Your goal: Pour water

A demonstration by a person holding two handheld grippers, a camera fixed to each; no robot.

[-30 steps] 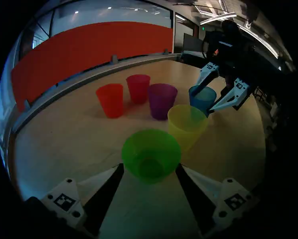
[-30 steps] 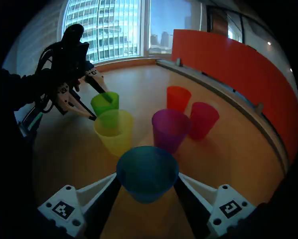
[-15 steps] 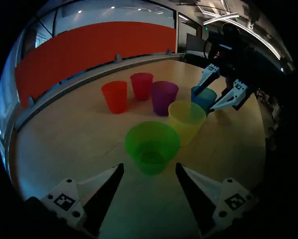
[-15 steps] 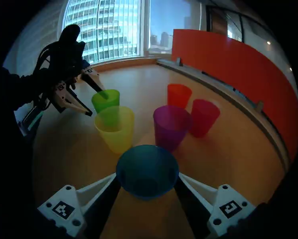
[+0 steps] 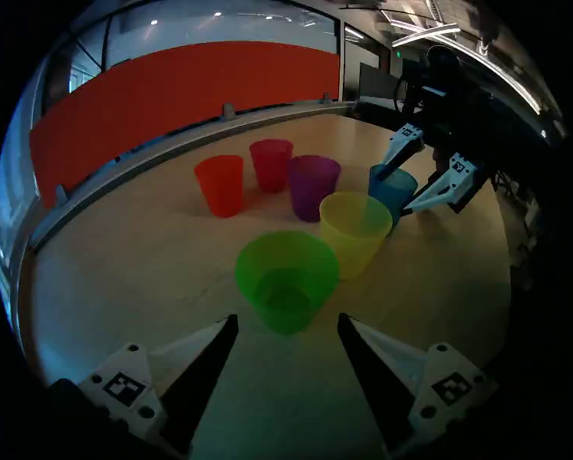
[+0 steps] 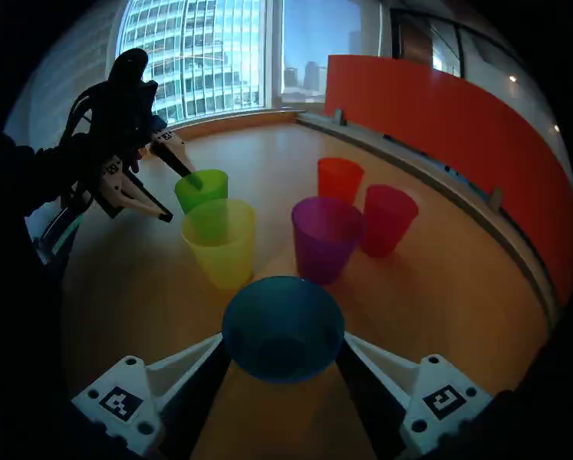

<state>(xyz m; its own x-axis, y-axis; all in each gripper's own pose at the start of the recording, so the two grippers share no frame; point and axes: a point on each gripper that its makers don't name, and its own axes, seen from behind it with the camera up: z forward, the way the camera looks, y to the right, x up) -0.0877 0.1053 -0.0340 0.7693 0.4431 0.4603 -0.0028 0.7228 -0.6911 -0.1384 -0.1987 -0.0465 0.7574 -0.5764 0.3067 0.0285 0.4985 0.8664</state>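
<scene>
Water is hard to see in any cup: the green cup (image 5: pixel 286 280) looks darker at its bottom, but I cannot tell if that is water. The person (image 6: pixel 33 176) holding the tools is just a dark shape. In the right gripper view the yellow cup (image 6: pixel 221 245) hides the lower part of the green cup. In the left gripper view it hides part of the blue cup (image 5: pixel 393 190).

The left hand-held gripper (image 5: pixel 286 317) has its two fingers spread wide and holds nothing. The green cup stands upright on the bench (image 5: pixel 133 261) just in front of the fingertips, in line with the gap, with a little room on each side. The right hand-held gripper (image 6: pixel 284 339) is spread just as wide. The blue cup sits between its fingers, and its sides look right up against them. I cannot tell if they squeeze it. The purple cup (image 5: pixel 313 185), orange cup (image 5: pixel 221 185) and dark pink cup (image 5: pixel 271 163) stand farther back on the bench.
</scene>
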